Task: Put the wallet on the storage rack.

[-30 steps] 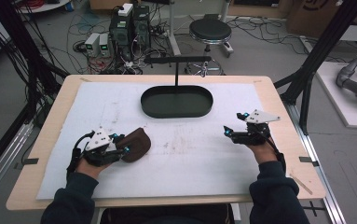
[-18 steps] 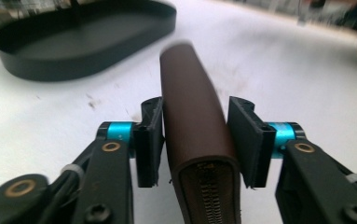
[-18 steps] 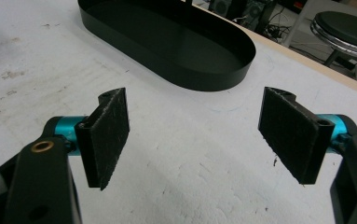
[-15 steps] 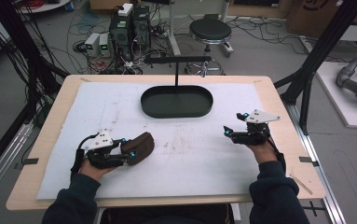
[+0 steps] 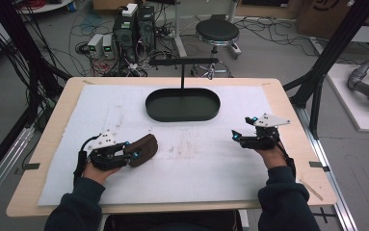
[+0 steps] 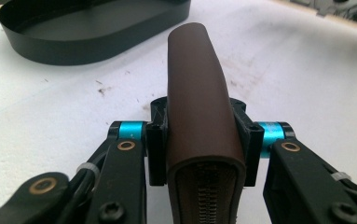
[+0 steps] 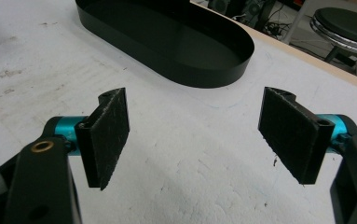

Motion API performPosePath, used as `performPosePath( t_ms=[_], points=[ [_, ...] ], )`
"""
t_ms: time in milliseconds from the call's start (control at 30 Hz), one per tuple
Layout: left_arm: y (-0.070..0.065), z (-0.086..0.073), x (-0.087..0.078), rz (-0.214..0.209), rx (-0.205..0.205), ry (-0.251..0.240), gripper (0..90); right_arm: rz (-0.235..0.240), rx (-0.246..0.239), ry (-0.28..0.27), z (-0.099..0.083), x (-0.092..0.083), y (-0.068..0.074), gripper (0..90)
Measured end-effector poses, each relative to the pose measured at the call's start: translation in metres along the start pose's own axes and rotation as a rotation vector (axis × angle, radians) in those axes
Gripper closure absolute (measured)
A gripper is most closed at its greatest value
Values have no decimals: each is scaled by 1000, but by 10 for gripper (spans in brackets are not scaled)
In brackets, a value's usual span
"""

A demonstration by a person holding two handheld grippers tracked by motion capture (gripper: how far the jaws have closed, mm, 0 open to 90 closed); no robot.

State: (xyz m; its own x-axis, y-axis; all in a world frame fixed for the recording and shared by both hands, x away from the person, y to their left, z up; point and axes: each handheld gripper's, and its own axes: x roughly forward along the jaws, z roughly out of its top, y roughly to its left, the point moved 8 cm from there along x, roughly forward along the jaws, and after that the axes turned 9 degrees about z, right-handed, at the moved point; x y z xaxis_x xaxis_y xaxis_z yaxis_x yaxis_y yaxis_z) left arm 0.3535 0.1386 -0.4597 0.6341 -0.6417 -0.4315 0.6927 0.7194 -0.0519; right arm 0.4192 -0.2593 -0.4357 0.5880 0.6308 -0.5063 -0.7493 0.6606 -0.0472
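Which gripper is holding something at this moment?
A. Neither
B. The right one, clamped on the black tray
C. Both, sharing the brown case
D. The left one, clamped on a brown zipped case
D: the left gripper has its jaws pressed on both sides of the brown case, while the right gripper is spread wide with nothing between its pads.

table [image 5: 288, 103]: wooden | white sheet [image 5: 206, 163] covering it | black oval tray [image 5: 182, 104] on sheet
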Motion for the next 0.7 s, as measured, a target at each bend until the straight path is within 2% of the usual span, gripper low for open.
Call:
performPosePath(
  t_ms=[133,300,400,533,700],
  points=[
    [7,11,3,-2,-28,-28,645,1,0,0,-1,0,-1,249],
    [18,31,13,3,-33,-57,646,-2,12,-7,-2,-2,-3,249],
    [26,52,23,1,-55,-96,647,-3,15,-10,-2,-2,-5,250],
    [34,82,38,-7,-34,-100,648,-2,15,-11,-2,-2,-5,250],
    [43,112,62,-34,-42,-96,647,-4,26,-17,-2,-3,-7,250]
  ],
)
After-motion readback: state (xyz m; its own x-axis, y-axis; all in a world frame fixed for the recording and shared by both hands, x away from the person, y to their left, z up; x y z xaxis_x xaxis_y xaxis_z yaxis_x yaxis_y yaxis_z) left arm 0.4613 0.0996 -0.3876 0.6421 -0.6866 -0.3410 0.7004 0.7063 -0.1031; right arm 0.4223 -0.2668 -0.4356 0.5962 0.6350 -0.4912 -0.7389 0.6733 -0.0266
